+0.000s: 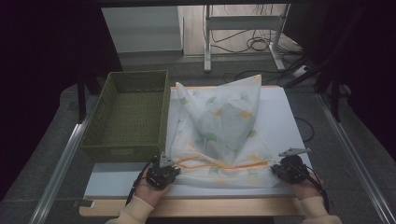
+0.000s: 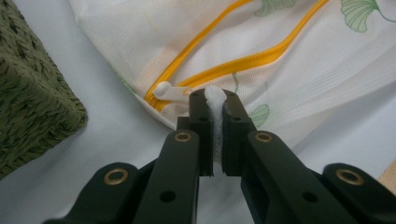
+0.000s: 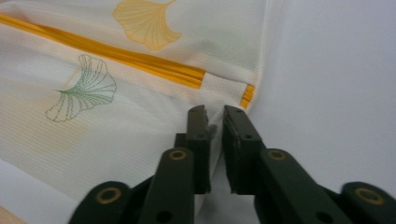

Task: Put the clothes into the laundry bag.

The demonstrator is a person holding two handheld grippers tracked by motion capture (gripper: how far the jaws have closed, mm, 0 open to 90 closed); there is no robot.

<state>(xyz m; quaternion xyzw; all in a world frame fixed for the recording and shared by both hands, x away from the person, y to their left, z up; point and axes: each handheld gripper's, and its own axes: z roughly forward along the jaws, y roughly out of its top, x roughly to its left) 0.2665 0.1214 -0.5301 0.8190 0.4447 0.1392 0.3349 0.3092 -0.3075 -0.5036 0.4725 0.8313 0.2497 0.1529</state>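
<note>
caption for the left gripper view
Left hand-held gripper pinching the mesh laundry bag edge beside its white zipper pull.

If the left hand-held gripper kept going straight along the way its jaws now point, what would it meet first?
The left hand-held gripper is already shut on a fold of the mesh laundry bag. Straight ahead lies more of that bag, most likely the orange zipper near its white pull; depth is uncertain.

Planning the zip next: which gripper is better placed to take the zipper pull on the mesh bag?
Left. The left gripper pinches the mesh bag right beside the white zipper pull; the right gripper sits at the zipper's far, closed end.
</note>
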